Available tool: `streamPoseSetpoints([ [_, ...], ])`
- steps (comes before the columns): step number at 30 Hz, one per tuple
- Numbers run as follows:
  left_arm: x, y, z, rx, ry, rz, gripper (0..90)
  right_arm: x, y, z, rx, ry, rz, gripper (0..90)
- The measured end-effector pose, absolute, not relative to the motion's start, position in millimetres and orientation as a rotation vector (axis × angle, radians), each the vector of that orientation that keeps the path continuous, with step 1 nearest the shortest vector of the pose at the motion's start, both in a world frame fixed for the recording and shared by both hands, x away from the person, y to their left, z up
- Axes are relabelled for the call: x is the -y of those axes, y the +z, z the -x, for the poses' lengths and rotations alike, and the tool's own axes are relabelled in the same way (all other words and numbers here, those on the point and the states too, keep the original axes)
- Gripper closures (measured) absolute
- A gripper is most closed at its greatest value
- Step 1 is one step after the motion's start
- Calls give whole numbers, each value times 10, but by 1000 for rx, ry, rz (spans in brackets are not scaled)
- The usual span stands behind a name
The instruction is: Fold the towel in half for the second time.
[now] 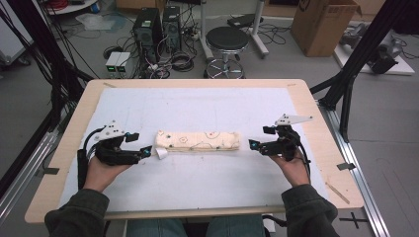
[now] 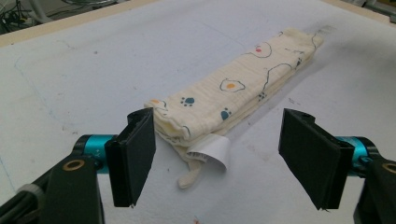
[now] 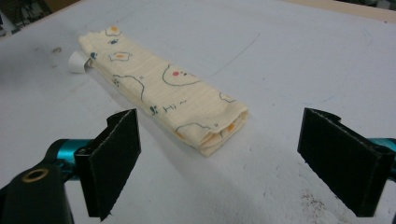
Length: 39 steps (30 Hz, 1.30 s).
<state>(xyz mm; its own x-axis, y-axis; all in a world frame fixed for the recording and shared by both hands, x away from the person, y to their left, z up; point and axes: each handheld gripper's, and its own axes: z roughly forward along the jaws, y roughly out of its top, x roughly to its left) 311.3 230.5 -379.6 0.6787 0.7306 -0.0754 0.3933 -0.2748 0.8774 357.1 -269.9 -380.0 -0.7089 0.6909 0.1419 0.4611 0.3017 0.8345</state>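
My worktop [image 1: 316, 123] is a light wooden board covered almost edge to edge by a white sheet [image 1: 197, 106]. A folded cream cloth [image 1: 198, 140] with small printed figures lies flat at the sheet's middle, its white tag [image 2: 211, 151] curling onto the sheet.

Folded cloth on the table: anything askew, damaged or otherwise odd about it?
Mostly tidy. The folded cloth lies flat between the open left gripper and right gripper. Its white tag curls out at the left end beside a loose loop; no damage or spill shows.

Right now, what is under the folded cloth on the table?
The folded cloth lies on the white mat. A white label sticks out at its left end. Anything beneath the cloth is covered.
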Motion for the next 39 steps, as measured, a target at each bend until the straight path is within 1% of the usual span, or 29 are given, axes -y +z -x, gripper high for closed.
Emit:
streamPoseSetpoints([
  [19, -2385, -3875, -2932, -883, 463, -1897, 273, 2793, -3876, -3374, -2317, 1354, -1054, 125],
  [39, -2443, -4008, -2760, -896, 461, -1886, 268, 2909, -4017, -3202, -2304, 1336, -1066, 125],
])
